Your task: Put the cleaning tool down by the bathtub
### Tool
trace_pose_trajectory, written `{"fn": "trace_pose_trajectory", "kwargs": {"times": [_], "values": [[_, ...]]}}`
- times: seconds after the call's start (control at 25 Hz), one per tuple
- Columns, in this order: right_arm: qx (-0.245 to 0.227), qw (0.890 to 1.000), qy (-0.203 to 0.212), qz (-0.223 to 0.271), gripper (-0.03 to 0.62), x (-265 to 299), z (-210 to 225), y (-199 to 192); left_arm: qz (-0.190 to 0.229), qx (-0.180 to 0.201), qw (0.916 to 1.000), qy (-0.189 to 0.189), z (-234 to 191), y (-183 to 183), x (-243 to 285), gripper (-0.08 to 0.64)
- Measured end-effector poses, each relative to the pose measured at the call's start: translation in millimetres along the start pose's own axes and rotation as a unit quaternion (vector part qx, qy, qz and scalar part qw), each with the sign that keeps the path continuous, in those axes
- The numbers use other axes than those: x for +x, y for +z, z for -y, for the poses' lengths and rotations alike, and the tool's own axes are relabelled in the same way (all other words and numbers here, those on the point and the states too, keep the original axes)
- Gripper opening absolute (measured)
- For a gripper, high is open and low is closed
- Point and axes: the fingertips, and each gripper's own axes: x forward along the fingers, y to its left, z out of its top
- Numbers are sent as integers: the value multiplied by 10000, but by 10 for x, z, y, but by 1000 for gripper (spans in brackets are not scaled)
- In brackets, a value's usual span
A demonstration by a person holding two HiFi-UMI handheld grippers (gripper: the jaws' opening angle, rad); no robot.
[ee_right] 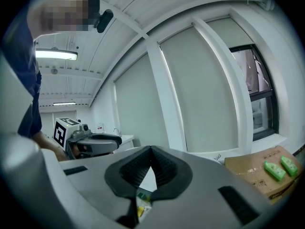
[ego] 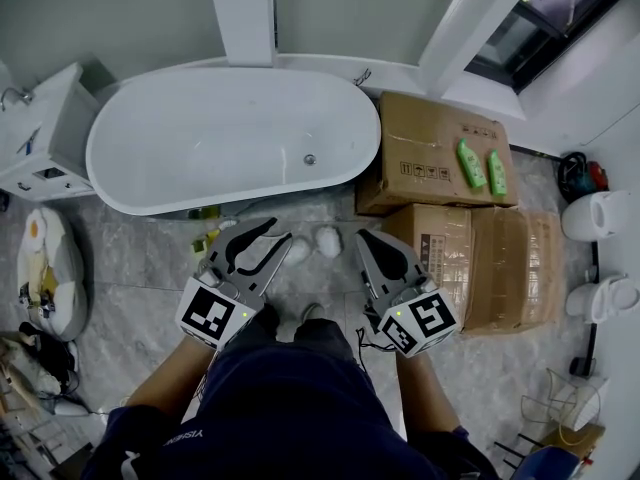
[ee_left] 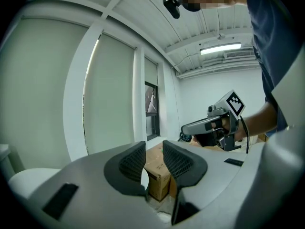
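**A:** Is it down yet?

**B:** I'd say so. The cleaning tool looks to be that yellow-green piece on the floor, just beside the bathtub and half hidden. Best now to draw both hands off cleanly, without clipping it.

**A:** And the jaws?

**B:** Left gripper — moderately apart, nothing between them. Right gripper — tips together, empty too.
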Motion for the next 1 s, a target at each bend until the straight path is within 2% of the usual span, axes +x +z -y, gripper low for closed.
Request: {"fn": "trace_pose_trajectory", "kwargs": {"times": [0.52,1.0], "values": [[18,9999,109,127,5,-103,12,133,157,142,9998,-36,132,184,71,65],[-61,9996,192,213,5,-213,11,178,217,232,9995,-59,280,292,69,43]]}}
